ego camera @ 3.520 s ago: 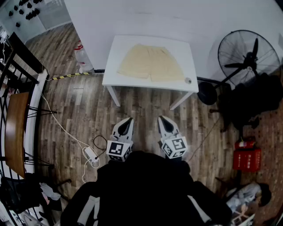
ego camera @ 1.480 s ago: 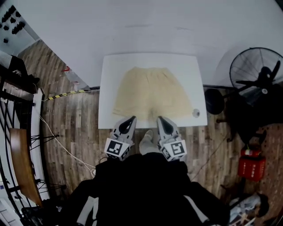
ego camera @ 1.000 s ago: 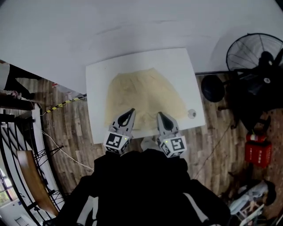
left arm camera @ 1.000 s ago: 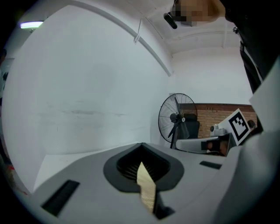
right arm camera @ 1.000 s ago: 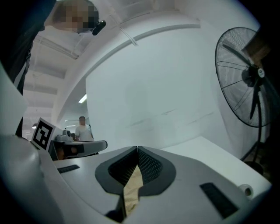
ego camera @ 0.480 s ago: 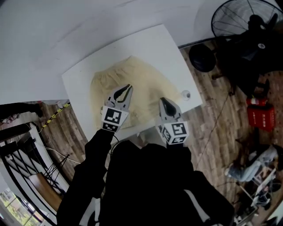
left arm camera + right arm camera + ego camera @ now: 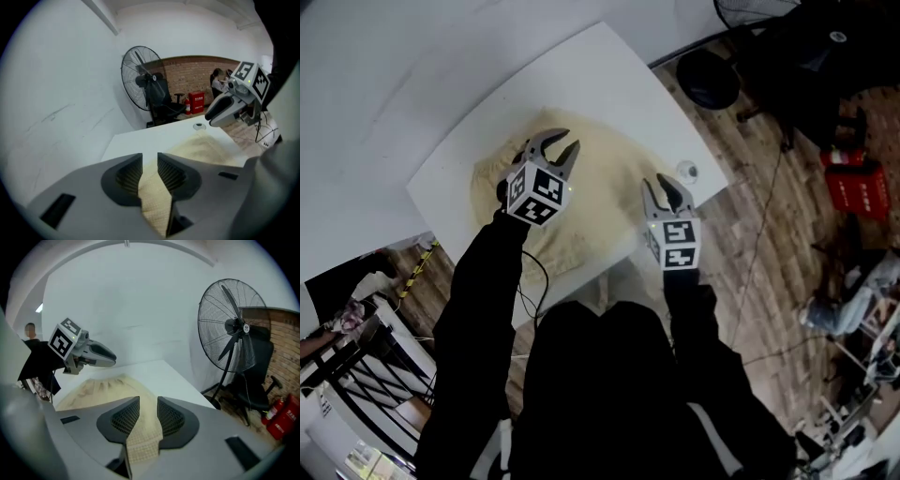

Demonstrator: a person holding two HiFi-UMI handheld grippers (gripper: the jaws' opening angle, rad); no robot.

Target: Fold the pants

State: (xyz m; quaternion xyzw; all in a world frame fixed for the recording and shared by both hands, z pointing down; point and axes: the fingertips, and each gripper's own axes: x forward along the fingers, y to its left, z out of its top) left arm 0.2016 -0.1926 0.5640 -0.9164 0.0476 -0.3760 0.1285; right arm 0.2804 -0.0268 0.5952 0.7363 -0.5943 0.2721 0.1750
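Pale yellow shorts point(image 7: 600, 173) lie flat on a white table point(image 7: 478, 127). My left gripper point(image 7: 556, 145) hovers open over the gathered waistband end; in the left gripper view the cloth point(image 7: 199, 147) shows through the gap between its jaws point(image 7: 150, 171). My right gripper point(image 7: 666, 192) is over the near leg edge by the table's rim. Its jaws have just been opening and stand apart, with nothing pinched. In the right gripper view the fabric point(image 7: 110, 387) lies below the right gripper point(image 7: 148, 414), with the left gripper point(image 7: 93, 355) beyond.
A small round object point(image 7: 686, 172) sits on the table's corner beside the shorts. A big floor fan point(image 7: 234, 329) and a dark chair point(image 7: 255, 380) stand off the table's right side, near a red box point(image 7: 851, 183). A white wall runs behind the table.
Both grippers have moved forward and down over the shorts. The left one rolled and reached toward the waistband. The right jaws went from shut to apart. The head camera swung over the table.
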